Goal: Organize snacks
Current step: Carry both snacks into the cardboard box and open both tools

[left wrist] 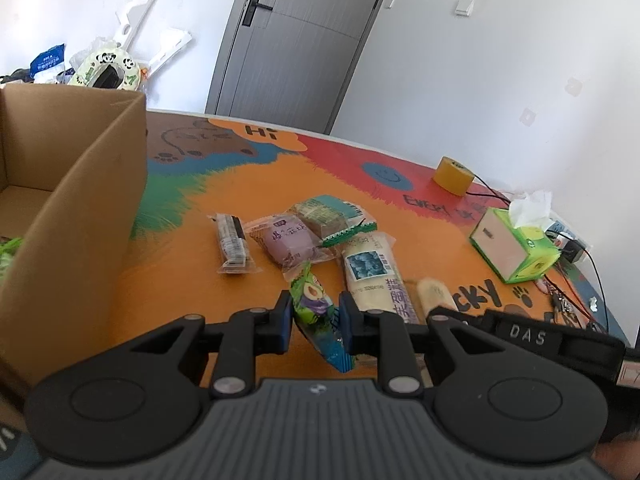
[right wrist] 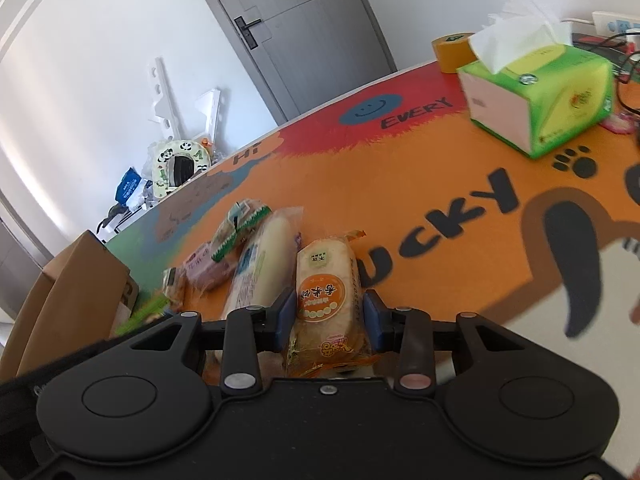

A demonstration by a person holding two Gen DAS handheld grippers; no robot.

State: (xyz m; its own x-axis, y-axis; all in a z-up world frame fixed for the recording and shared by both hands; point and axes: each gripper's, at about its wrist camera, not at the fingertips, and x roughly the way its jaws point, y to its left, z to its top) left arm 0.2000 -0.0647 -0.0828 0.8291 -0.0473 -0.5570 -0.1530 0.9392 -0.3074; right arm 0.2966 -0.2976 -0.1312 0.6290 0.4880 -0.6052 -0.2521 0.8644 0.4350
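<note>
Your left gripper (left wrist: 315,319) pinches a green plastic plum-print snack packet (left wrist: 316,312) just above the colourful printed tabletop (left wrist: 420,184); only this view shows the open brown cardboard box (left wrist: 80,200) beside it. Your right gripper (right wrist: 329,317) clamps an orange-labelled clear-wrapped bread packet (right wrist: 326,292), which the left view barely shows.

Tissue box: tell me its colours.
The tissue box is bright green and yellow with a pale pink-white side, clearest in the right wrist view.

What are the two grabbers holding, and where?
The left gripper pinches the green plum packet mid-length; the right gripper squeezes the orange bread packet by its sides.
</note>
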